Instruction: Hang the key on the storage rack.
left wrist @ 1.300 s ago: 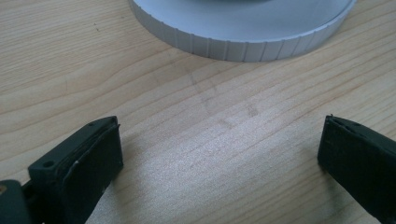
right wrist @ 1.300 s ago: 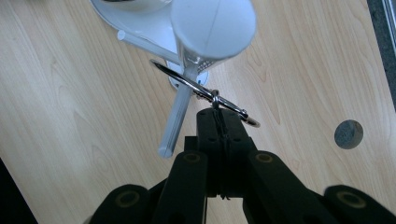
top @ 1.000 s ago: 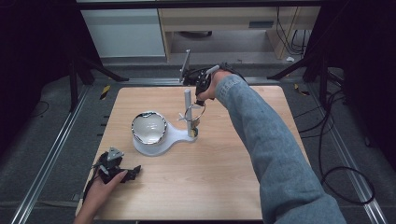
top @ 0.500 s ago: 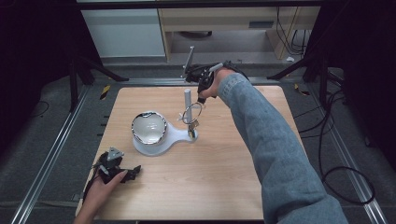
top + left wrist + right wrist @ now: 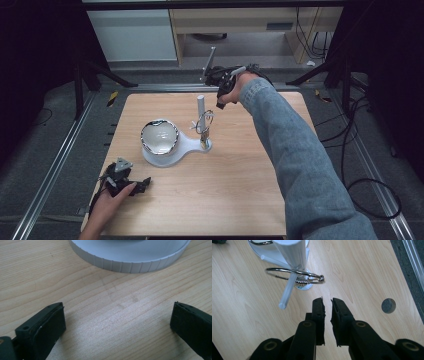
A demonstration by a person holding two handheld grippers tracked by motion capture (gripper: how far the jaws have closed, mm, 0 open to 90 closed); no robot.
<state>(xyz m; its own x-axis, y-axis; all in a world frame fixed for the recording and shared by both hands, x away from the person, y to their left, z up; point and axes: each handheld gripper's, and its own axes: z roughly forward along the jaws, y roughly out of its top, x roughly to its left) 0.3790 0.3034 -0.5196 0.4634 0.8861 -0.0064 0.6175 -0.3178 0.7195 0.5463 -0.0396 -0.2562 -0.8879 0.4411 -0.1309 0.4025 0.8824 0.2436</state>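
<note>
A white stand (image 5: 187,146) on the wooden table (image 5: 250,190) carries a shiny round bowl (image 5: 159,136) and a wire ring (image 5: 204,120) on a post. An upright white tube (image 5: 200,102) passes through the ring (image 5: 294,275); a thin white rod (image 5: 288,290) leans beside the tube (image 5: 292,252). My right gripper (image 5: 220,104) hangs just right of the tube's top. Its jaws have just been opening; the gripper (image 5: 327,300) shows a narrow gap with nothing in it. My left gripper (image 5: 142,184) rests near the front left corner, open (image 5: 117,317) and empty, facing the stand's ribbed base (image 5: 130,262).
A round hole (image 5: 388,305) is cut in the tabletop to the right of the stand. Metal rails (image 5: 60,150) run along the floor on both sides of the table. Cables (image 5: 350,150) trail on the right. Bare wood lies in front of the stand.
My right gripper, which was at the tube's top, has come off it and now sits slightly to its right with the jaws a little apart. The left hand has stayed put.
</note>
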